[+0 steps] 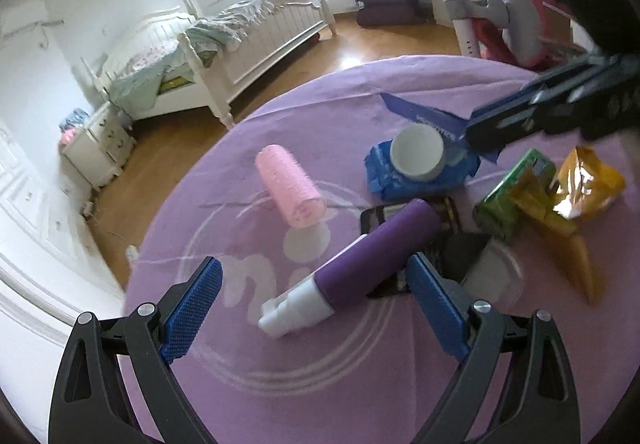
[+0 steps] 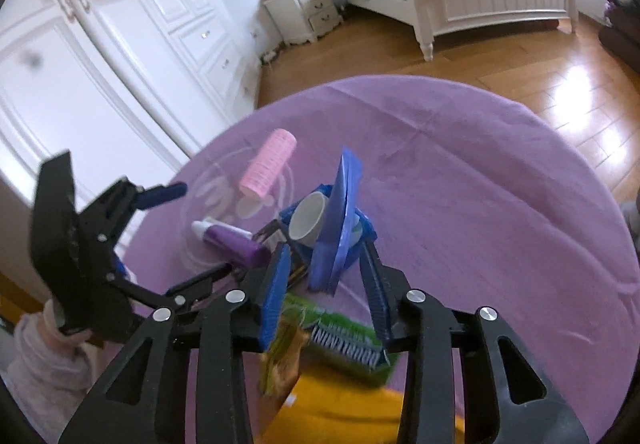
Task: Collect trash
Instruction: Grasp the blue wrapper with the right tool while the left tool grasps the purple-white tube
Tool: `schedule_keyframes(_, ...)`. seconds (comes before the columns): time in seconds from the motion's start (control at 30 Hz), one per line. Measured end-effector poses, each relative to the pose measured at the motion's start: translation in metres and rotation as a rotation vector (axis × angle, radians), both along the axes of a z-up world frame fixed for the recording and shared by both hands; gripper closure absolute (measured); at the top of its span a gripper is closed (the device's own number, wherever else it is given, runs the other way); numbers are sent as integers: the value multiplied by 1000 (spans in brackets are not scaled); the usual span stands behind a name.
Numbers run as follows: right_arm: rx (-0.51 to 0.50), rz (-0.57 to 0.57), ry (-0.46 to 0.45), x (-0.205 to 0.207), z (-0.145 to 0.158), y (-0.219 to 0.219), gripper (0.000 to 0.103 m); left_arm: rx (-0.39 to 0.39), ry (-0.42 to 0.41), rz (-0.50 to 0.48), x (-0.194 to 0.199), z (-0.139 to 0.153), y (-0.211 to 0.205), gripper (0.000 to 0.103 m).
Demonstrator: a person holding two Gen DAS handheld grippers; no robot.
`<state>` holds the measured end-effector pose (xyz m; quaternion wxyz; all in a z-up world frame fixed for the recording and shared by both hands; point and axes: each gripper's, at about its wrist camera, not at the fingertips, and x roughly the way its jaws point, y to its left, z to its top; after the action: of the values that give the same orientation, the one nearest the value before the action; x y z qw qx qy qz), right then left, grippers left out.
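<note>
Trash lies on a round table with a purple cloth [image 1: 400,79]: a blue wrapper [image 1: 424,111], a blue packet [image 1: 384,175] with a white cup [image 1: 418,153] on it, a purple bottle with a white cap [image 1: 360,264], a pink roller [image 1: 288,183], a green pack [image 1: 516,191] and a yellow bag [image 1: 588,183]. My left gripper [image 1: 316,284] is open, its jaws either side of the purple bottle. My right gripper [image 2: 326,272] holds the blue wrapper [image 2: 340,219] between its jaws above the cup [image 2: 308,217]. The right gripper [image 1: 496,127] also shows in the left wrist view.
A black flat item [image 1: 452,248] and a white lid [image 1: 496,268] lie under and beside the bottle. A white bed [image 1: 256,27], nightstand [image 1: 100,139] and wardrobe [image 2: 100,43] stand around the table on a wooden floor [image 2: 540,55].
</note>
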<state>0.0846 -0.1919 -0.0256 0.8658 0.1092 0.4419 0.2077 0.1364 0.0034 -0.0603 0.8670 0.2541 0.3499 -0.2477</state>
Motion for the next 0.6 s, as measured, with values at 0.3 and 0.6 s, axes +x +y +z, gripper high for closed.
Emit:
schedule_keyframes(0.3,47,-28,14,-8,-10,-13,87,-69,95,27,-5,-2,1,66)
schedule_keyframes(0.6,201,-44,-32,-66,13,-46,87,-204,165,103,-33,10,14,77)
